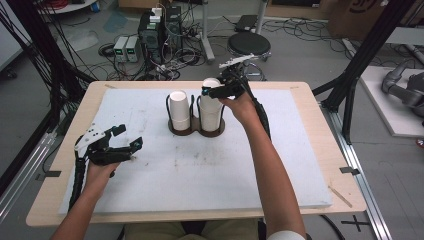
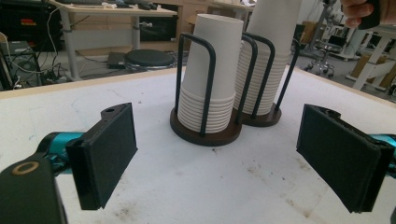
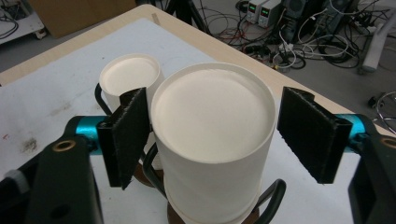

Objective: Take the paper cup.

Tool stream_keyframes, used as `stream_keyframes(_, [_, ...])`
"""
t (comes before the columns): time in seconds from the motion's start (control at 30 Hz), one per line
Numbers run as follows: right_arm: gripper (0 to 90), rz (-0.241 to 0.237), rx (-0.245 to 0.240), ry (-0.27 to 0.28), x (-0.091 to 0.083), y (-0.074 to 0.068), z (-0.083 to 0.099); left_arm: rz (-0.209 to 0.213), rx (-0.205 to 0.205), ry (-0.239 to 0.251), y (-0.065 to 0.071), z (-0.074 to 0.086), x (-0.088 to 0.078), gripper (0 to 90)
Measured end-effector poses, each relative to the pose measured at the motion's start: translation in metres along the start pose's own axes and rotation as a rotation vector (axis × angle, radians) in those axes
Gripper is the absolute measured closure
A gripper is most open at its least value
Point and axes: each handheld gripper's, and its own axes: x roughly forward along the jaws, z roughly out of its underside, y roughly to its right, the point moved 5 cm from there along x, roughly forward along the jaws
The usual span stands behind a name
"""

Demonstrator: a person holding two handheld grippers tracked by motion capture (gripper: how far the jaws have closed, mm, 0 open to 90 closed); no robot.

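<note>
Two stacks of upside-down white paper cups stand in a dark wire holder [image 1: 196, 132] at the middle back of the white mat. My right gripper [image 1: 210, 90] hovers at the top of the right stack [image 1: 211, 112]. In the right gripper view its jaws straddle the top cup [image 3: 212, 116]; the left pad is at the cup's wall and a thin gap shows at the right pad [image 3: 310, 135]. The shorter left stack [image 1: 179, 110] stands just beyond. My left gripper [image 1: 131, 137] rests low at the mat's left, open and holding nothing, pointing at the holder [image 2: 208, 135].
The white mat [image 1: 200, 170] covers a wooden table [image 1: 320, 125]. Black frame posts stand at both sides. Behind the table are a black stool [image 1: 248, 45], power supplies and many cables on the floor.
</note>
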Motion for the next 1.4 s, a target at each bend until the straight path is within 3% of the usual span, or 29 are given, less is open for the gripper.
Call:
stream_keyframes(0.4, [34.8,-0.01,-0.008,0.006,-0.003,0.001,-0.001,0.001,-0.001,0.0,0.0,0.0,0.0,11.8])
stream_keyframes(0.77, [35.0,0.003,-0.024,0.02,-0.018,-0.001,-0.018,0.005,-0.002,0.003,0.0,0.0,0.001,11.8])
stream_keyframes(0.97, [35.2,0.0,-0.023,0.065,-0.035,-0.002,-0.028,0.011,-0.001,-0.001,0.001,0.0,0.0,11.8])
stream_keyframes(1.23, [35.8,-0.018,-0.041,0.149,-0.074,-0.013,-0.047,0.017,0.001,0.0,0.003,0.0,0.002,11.8])
stream_keyframes(1.4, [35.9,-0.035,-0.061,0.187,-0.096,-0.023,-0.045,0.023,-0.002,0.003,0.004,0.0,0.001,11.8])
